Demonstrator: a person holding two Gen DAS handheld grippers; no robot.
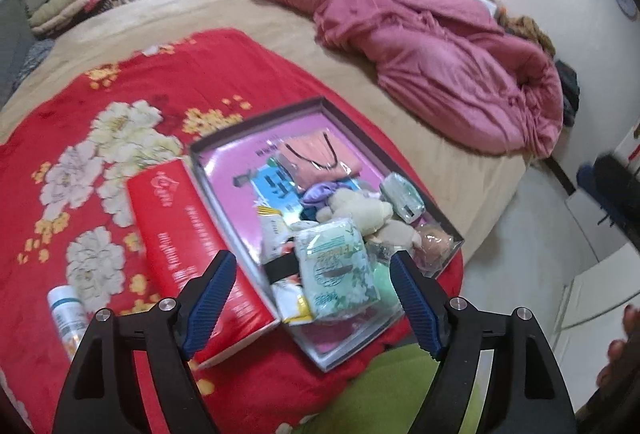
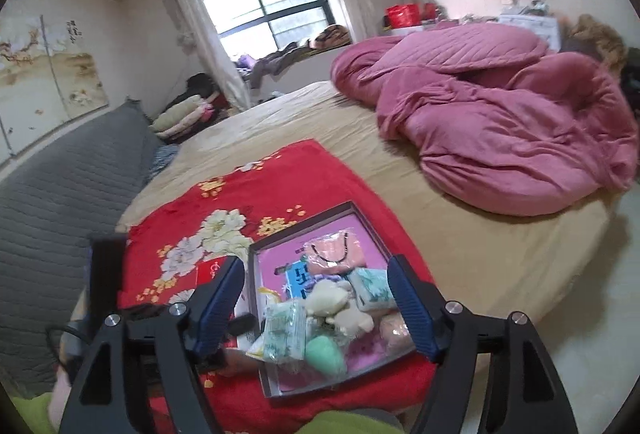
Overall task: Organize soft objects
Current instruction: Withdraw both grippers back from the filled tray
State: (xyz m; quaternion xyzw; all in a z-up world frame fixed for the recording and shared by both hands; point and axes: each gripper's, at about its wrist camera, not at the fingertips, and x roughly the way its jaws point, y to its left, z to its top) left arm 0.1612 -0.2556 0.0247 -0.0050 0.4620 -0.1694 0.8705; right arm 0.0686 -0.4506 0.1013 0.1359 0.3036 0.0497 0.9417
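A shallow grey box [image 1: 256,121] with a pink lining lies on a red flowered blanket [image 1: 120,81]. It holds several soft things: a green-white tissue pack [image 1: 336,266], a beige plush toy [image 1: 360,209], a second tissue pack [image 1: 402,195], a pink packaged cloth [image 1: 316,157], a mint sponge [image 1: 382,274] and a pink puff [image 1: 436,242]. My left gripper [image 1: 313,258] hovers open above the box's near end, empty. In the right wrist view the same box [image 2: 304,224], tissue pack [image 2: 284,334], plush [image 2: 332,298] and sponge [image 2: 326,356] lie below my right gripper [image 2: 317,265], which is open and holds nothing.
A red box lid [image 1: 192,246] lies against the box's left side, with a white bottle [image 1: 66,314] further left. A crumpled pink quilt [image 1: 420,45] fills the bed's far right. A grey cushion [image 2: 60,201] borders the left. Fingers of a hand [image 1: 624,346] show at the right edge.
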